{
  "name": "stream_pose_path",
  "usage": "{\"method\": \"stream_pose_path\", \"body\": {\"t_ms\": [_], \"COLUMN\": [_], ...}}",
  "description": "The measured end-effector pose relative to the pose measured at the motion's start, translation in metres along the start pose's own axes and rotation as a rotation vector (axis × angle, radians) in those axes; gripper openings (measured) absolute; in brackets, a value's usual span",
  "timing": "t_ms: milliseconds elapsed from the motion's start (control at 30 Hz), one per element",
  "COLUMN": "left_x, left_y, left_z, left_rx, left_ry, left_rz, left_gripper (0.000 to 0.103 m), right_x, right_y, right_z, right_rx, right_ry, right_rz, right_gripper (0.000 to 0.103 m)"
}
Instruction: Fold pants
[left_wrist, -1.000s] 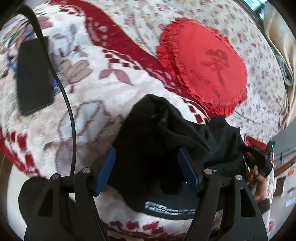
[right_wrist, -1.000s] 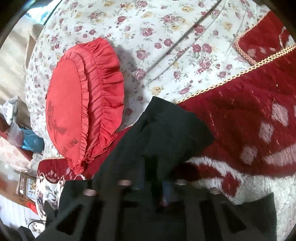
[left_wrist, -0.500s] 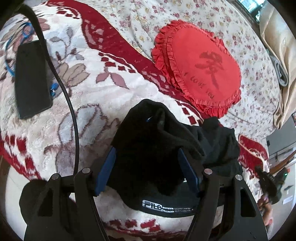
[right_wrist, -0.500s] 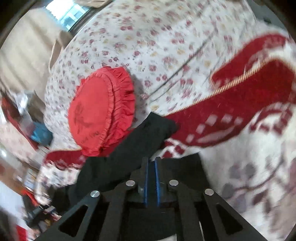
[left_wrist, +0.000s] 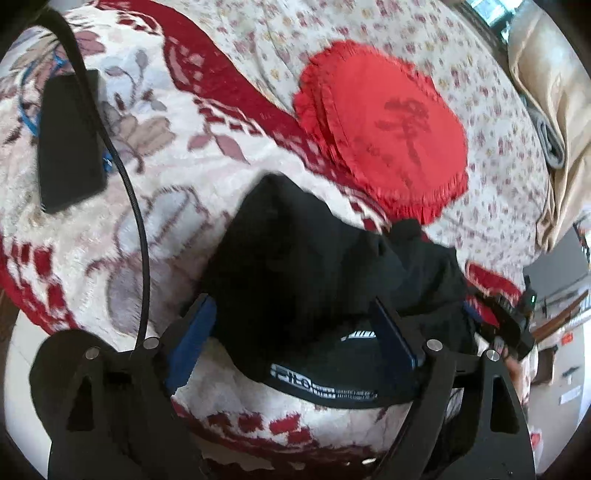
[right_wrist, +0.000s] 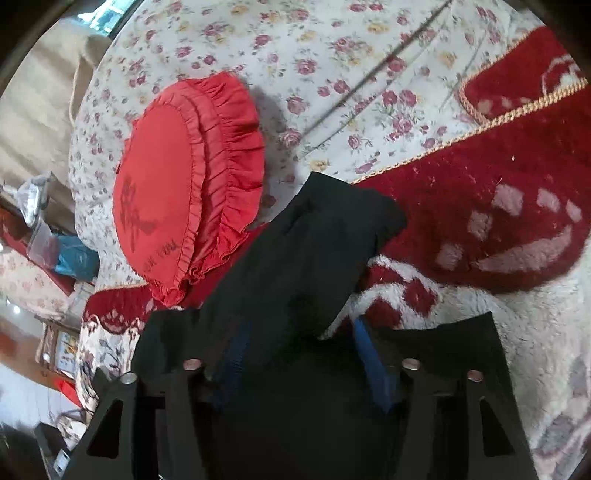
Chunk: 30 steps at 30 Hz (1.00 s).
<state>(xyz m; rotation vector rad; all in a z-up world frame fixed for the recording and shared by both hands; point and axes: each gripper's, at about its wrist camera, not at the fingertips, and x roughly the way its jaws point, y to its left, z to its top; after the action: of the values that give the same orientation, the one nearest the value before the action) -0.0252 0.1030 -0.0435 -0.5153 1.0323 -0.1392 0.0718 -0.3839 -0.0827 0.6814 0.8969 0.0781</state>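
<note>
Looking along my left claw (left_wrist: 291, 332), I see its jaws spread wide around a bunched heap of the black pants (left_wrist: 295, 266), which lie on the red-and-white blanket (left_wrist: 184, 184) near the red cushion (left_wrist: 384, 133). My right claw (right_wrist: 299, 354) is also wide, with pants fabric (right_wrist: 306, 258) draped between its jaws.

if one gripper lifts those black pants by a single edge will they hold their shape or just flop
Probably flop: the black pants already lie bunched in soft humps, not flat. They look thick and fleecy, so likely light but bulky. On the plush blanket they may drag and bunch rather than slide when pushed.
</note>
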Motion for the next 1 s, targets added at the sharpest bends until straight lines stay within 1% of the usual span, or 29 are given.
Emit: {"method": "stream_pose_path", "body": {"t_ms": [67, 133, 167, 200, 233, 267, 300, 333, 367, 400, 467, 533, 633, 700, 767, 800, 867, 900, 933, 967, 1000], "left_x": [0.012, 0.022, 0.025, 0.027, 0.029, 0.029, 0.03, 0.033, 0.037, 0.04, 0.04, 0.032, 0.01, -0.002, -0.005, -0.005, 0.004, 0.01, 0.016, 0.021, 0.022], "left_y": [-0.006, -0.012, -0.015, -0.019, -0.023, -0.025, -0.028, -0.03, -0.033, -0.033, -0.03, -0.028, -0.027, -0.024, -0.016, -0.01, 0.004, 0.012, 0.016, 0.018, 0.019], "left_z": [-0.003, -0.003, -0.002, 0.0, 0.004, 0.006, 0.011, 0.013, 0.017, 0.02, 0.025, 0.031, 0.032, 0.026, 0.02, 0.018, 0.014, 0.012, 0.011, 0.009, 0.008], "left_rx": [0.021, 0.034, 0.041, 0.046, 0.05, 0.051, 0.06, 0.072, 0.096, 0.109, 0.103, 0.105, 0.123, 0.154, 0.158, 0.156, 0.126, 0.102, 0.093, 0.092, 0.088], "left_ry": [0.025, 0.038, 0.035, 0.025, 0.011, -0.004, -0.025, -0.028, -0.02, -0.013, -0.008, -0.016, -0.041, -0.054, -0.043, -0.035, -0.006, 0.013, 0.024, 0.032, 0.036], "left_rz": [0.02, 0.022, 0.019, 0.017, 0.015, 0.01, 0.006, 0.018, 0.049, 0.061, 0.026, 0.009, -0.026, -0.011, 0.004, 0.018, 0.05, 0.058, 0.066, 0.084, 0.088], "left_gripper": [0.085, 0.085, 0.085, 0.085, 0.085, 0.084, 0.067, 0.053, 0.021, 0.012, 0.012, 0.011, 0.011, 0.011, 0.011, 0.011, 0.011, 0.011, 0.011, 0.011, 0.011], "right_x": [0.005, 0.013, 0.018, 0.024, 0.028, 0.033, 0.036, 0.037, 0.035, 0.03, 0.006, -0.019, -0.076, -0.099, -0.114, -0.115, -0.105, -0.091, -0.082, -0.075, -0.075], "right_y": [-0.001, 0.001, 0.003, 0.004, 0.004, 0.004, 0.004, 0.004, 0.005, 0.007, 0.014, 0.018, 0.029, 0.032, 0.029, 0.025, 0.013, 0.002, -0.009, -0.022, -0.031], "right_z": [0.002, 0.006, 0.009, 0.011, 0.013, 0.015, 0.017, 0.018, 0.018, 0.018, 0.016, 0.013, -0.004, -0.02, -0.042, -0.049, -0.063, -0.069, -0.071, -0.073, -0.075], "right_rx": [0.019, 0.018, 0.014, 0.01, 0.011, 0.015, 0.014, 0.011, 0.01, 0.005, -0.032, -0.052, -0.123, -0.159, -0.184, -0.187, -0.186, -0.161, -0.127, -0.071, -0.032], "right_ry": [0.001, 0.009, 0.012, 0.014, 0.014, 0.011, 0.008, 0.001, -0.005, -0.017, -0.062, -0.088, -0.136, -0.133, -0.106, -0.094, -0.043, 0.011, 0.048, 0.081, 0.082], "right_rz": [0.016, 0.008, 0.006, 0.012, 0.014, 0.025, 0.028, 0.025, 0.033, 0.045, 0.064, 0.077, 0.076, 0.052, 0.003, -0.015, -0.066, -0.098, -0.112, -0.103, -0.082], "right_gripper": [0.064, 0.064, 0.064, 0.061, 0.045, 0.023, 0.013, 0.005, 0.004, 0.004, 0.004, 0.004, 0.004, 0.004, 0.004, 0.004, 0.004, 0.004, 0.005, 0.007, 0.009]}}
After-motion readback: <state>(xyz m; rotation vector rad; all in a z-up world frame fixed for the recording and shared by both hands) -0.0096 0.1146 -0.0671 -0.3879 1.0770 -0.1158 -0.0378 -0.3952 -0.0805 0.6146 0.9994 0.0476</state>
